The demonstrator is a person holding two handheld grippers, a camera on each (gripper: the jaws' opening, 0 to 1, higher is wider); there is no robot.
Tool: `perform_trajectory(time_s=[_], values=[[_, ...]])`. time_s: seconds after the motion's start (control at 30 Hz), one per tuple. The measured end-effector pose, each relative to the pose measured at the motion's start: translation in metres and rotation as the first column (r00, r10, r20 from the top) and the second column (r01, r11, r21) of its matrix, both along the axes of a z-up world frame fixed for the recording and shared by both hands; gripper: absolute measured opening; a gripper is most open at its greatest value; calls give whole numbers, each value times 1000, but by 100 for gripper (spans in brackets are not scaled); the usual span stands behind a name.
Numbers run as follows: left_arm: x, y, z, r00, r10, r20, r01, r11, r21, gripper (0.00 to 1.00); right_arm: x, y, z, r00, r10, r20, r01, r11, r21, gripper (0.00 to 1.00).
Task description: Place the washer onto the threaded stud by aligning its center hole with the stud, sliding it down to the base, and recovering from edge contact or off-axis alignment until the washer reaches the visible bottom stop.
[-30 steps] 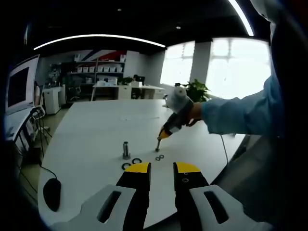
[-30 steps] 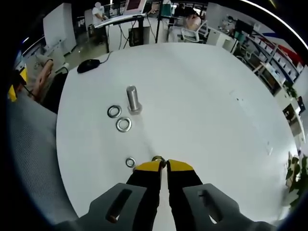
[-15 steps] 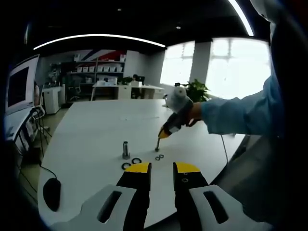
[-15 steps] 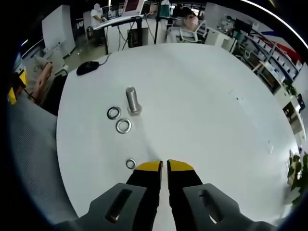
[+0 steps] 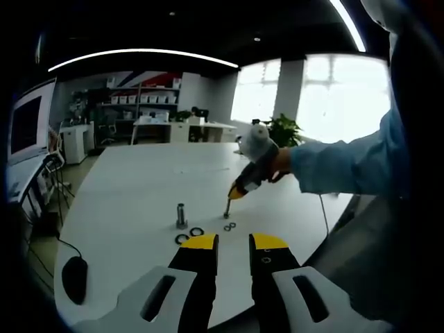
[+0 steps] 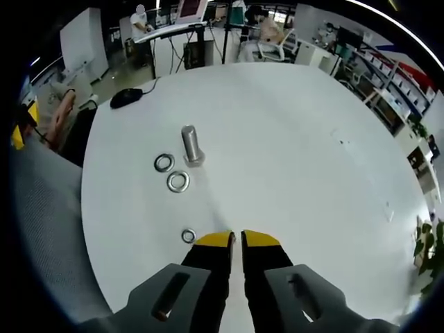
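On table [image 6: 291, 139]: one stud [image 6: 191, 144], three washers [image 6: 178, 181]; both tongs [image 6: 236, 239] slightly apart, empty.

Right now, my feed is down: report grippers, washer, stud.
Left gripper open. Right gripper jaws a slit apart, grip unclear. Small silver washer flat on white table beside it. Upright grey threaded stud bare, path clear.

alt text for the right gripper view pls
The right gripper hovers low over a white table, jaws slightly apart. An upright stud stands ahead, two washers beside it and a third washer near the jaw tips.
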State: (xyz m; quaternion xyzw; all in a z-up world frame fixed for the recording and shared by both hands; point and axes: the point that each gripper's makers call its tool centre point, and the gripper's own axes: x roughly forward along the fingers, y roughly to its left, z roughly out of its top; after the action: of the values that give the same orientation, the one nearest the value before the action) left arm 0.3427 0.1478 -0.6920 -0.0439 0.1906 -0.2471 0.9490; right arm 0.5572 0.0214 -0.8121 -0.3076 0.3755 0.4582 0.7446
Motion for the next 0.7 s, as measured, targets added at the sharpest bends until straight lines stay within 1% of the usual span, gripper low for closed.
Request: perform_trajectory(time_s=[0.1,0.23,0.33,0.53,0.57,0.7], values=[[-1,-1,0,1000,-1,0,1,1000,-1,15,0,-2,1,1000,-12,14,12,1000,-2,11],[0,1,-2,1000,0,1,0,1000,-2,15,-2,-3,2,1000,-16,12,16,1000,7,11],[0,1,-2,1000,0,1,0,1000,-3,15,1,-5,7,999,-43,33,42,999,32,11],[0,0,-2,1000,-1,0,1,1000,-4,15,1,-13,11,996,-86,29,85,995,57,11],[0,0,-2,1000,-1,-1,1,1000,-3,15,1,-16,12,994,-103,26,102,993,66,11],[0,0,-2,1000,0,0,0,1000,-4,15,-5,-24,8,992,-122,16,120,991,65,11]])
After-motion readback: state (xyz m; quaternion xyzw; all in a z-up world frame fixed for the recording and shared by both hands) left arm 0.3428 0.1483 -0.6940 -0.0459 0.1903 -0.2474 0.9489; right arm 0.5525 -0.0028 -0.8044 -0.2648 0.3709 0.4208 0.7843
